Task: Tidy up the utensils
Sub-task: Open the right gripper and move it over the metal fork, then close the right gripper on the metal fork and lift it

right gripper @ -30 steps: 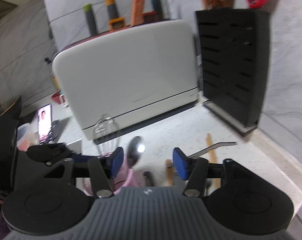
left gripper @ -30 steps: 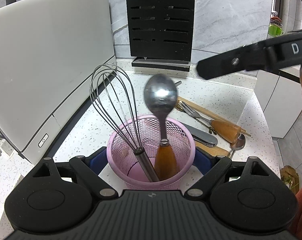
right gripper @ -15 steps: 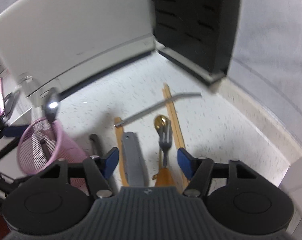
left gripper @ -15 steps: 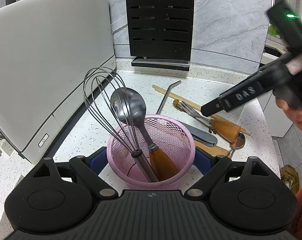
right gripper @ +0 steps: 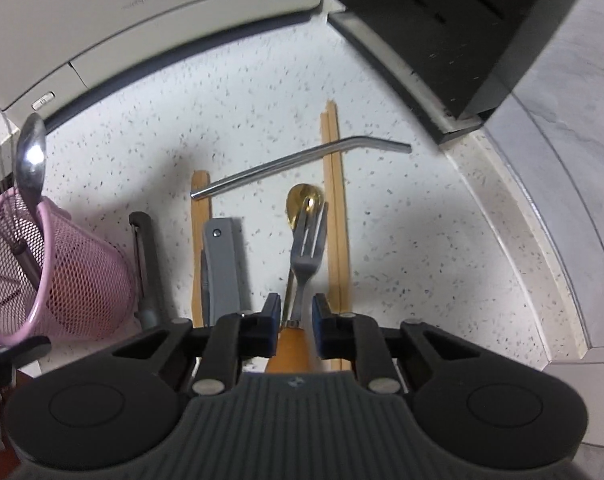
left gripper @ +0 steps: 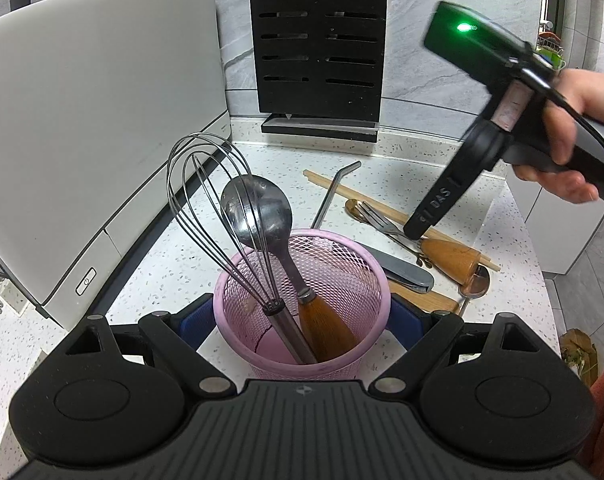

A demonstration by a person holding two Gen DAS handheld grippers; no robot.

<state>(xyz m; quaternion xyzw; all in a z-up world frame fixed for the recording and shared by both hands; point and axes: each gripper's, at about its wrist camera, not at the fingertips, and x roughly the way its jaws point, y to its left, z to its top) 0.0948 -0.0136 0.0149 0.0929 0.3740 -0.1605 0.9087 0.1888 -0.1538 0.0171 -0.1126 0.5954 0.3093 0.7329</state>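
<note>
My left gripper (left gripper: pixel 302 314) is shut on the pink mesh cup (left gripper: pixel 302 304), its blue pads against both sides. A whisk (left gripper: pixel 214 208) and a wooden-handled spoon (left gripper: pixel 258 212) stand in the cup. My right gripper (right gripper: pixel 296 320) has its jaws closed narrowly around the wooden-handled fork (right gripper: pixel 308 256), at the neck where steel meets wood; the fork lies on the counter. In the left wrist view the right gripper's fingertip (left gripper: pixel 418 228) rests at the fork (left gripper: pixel 386 224).
On the speckled counter (right gripper: pixel 402 240) lie a bent metal straw (right gripper: pixel 302 164), chopsticks (right gripper: pixel 336 216), a gold spoon (right gripper: pixel 302 204), a grey folded tool (right gripper: pixel 222 264) and a peeler (right gripper: pixel 144 264). A white appliance (left gripper: pixel 86 128) stands left, a black knife block (left gripper: pixel 318 44) behind.
The spoon has dropped into the cup and leaned left beside the whisk. My right gripper has swung down from above the cup to the counter and narrowed its jaws around the fork.
</note>
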